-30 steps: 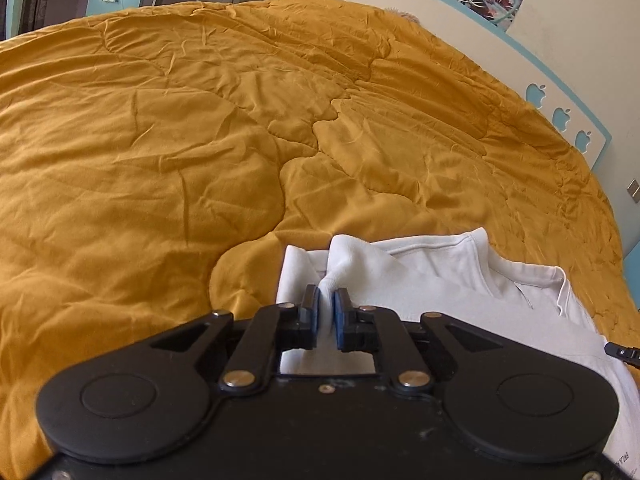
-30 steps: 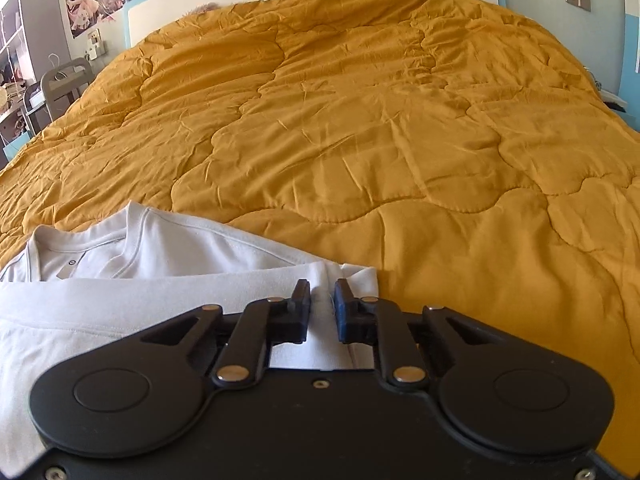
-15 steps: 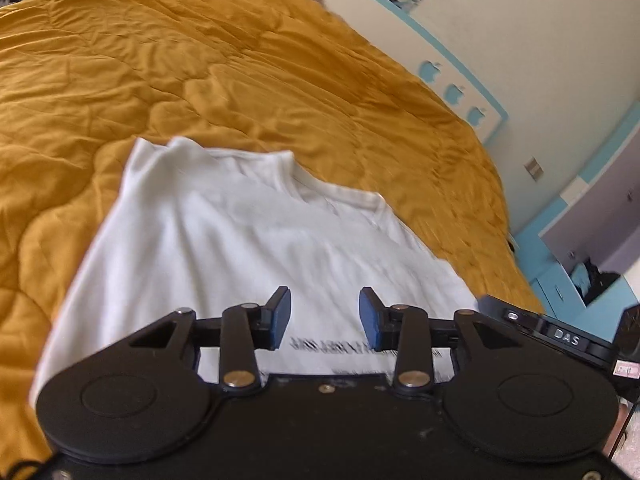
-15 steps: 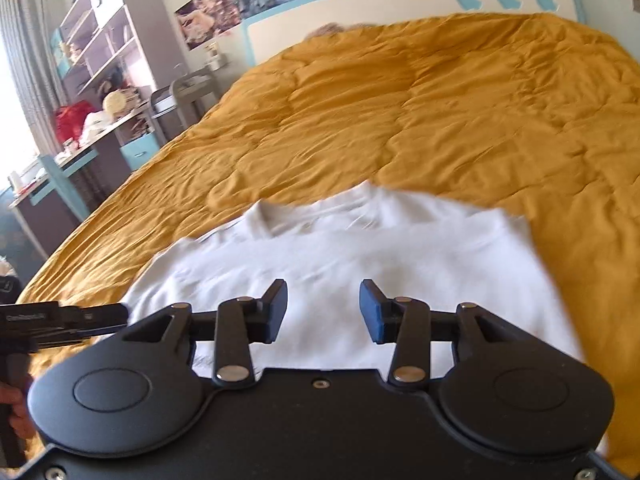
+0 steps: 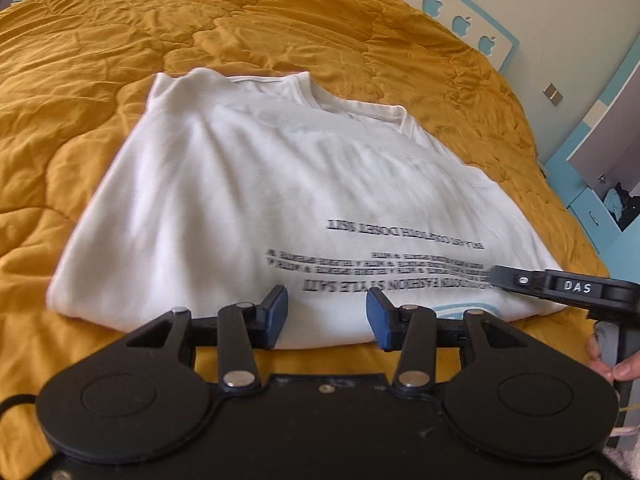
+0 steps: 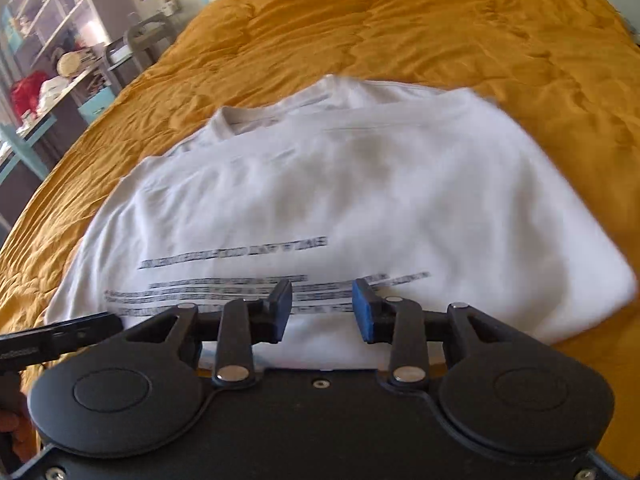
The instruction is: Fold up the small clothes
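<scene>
1. Quilt [image 5: 100,80]: an orange quilted cover is lying across the bed and is taking up most of both views; it is serving as the landmark here.
2. Shirt [image 5: 248,200]: a white T-shirt is lying folded on the quilt, nearer its close edge than the headboard [image 5: 472,28]. The collar is pointing toward the headboard, and the lines of black print are sitting at the near end, upside down to the cameras. Quilt is showing on every side of the shirt.
3. Left gripper [image 5: 327,316]: it is hanging over the near edge of the quilt, just short of the shirt's near fold. The blue pads [image 5: 277,312] are standing wide apart and are gripping nothing; white cloth is showing in the gap.
4. Right gripper [image 6: 322,306]: it is hanging over the quilt at the shirt's near edge, above the printed lines. The pads [image 6: 362,310] are spread apart, empty, with cloth visible between them. This view is blurred, so the print is unreadable.
5. In the left view the right gripper is showing as a black bar marked "DAS" at the shirt's right corner, with the hand [image 5: 612,364] holding its grip below.
6. Shelves [image 6: 60,40] are standing beyond the quilt's left side in the right view.
</scene>
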Action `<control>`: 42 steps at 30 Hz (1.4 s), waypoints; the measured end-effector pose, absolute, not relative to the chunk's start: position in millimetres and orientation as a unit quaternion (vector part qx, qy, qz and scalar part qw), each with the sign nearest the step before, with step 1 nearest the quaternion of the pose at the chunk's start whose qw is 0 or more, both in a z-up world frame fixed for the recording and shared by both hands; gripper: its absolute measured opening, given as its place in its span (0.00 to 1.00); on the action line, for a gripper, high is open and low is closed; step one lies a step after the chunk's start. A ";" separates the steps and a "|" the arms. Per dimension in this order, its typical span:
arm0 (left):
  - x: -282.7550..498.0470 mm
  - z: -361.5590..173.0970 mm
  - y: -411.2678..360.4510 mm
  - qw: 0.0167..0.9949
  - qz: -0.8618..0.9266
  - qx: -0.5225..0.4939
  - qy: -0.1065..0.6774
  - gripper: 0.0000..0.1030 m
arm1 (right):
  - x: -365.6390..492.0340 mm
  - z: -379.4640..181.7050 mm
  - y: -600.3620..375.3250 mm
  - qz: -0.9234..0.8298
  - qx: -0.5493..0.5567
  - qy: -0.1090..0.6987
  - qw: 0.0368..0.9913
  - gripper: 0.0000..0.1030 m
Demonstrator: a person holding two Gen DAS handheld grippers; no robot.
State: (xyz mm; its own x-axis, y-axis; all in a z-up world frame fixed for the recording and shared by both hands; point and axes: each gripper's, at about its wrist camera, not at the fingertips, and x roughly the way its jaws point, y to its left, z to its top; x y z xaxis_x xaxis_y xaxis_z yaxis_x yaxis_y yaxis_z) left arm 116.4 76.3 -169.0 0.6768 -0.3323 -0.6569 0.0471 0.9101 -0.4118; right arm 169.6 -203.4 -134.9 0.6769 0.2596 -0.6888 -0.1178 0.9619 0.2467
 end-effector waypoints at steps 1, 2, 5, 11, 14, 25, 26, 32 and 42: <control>112.9 -169.2 86.5 0.897 -0.095 -0.188 0.388 0.45 | 169.5 -134.8 -216.7 0.086 0.097 0.393 0.910 0.33; 111.3 -169.3 97.3 0.898 -0.083 -0.192 0.388 0.45 | 169.5 -134.5 -228.5 0.073 0.102 0.395 0.910 0.32; 105.1 -170.6 125.7 0.897 -0.055 -0.206 0.387 0.45 | 164.9 -133.0 -263.1 0.028 0.111 0.395 0.911 0.30; 92.3 -176.3 156.5 0.894 -0.028 -0.235 0.380 0.45 | 168.1 -135.7 -300.7 -0.024 0.153 0.406 0.901 0.24; 91.0 -179.8 156.7 0.894 -0.025 -0.236 0.380 0.45 | 168.5 -138.0 -292.0 -0.031 0.125 0.409 0.903 0.23; 93.1 -178.8 144.9 0.902 -0.022 -0.205 0.379 0.47 | 184.2 -88.7 -214.8 0.064 0.039 0.338 0.938 0.40; 92.5 -179.2 146.4 0.902 -0.024 -0.210 0.377 0.48 | 194.7 -83.5 -199.7 0.072 0.027 0.330 0.941 0.42; 90.6 -182.2 155.7 0.896 -0.041 -0.237 0.372 0.49 | 278.6 -69.7 -128.5 0.128 -0.013 0.294 0.947 0.47; 92.9 -186.7 158.9 0.892 -0.051 -0.255 0.371 0.52 | 382.5 -114.3 -51.4 0.056 -0.116 0.310 0.942 0.47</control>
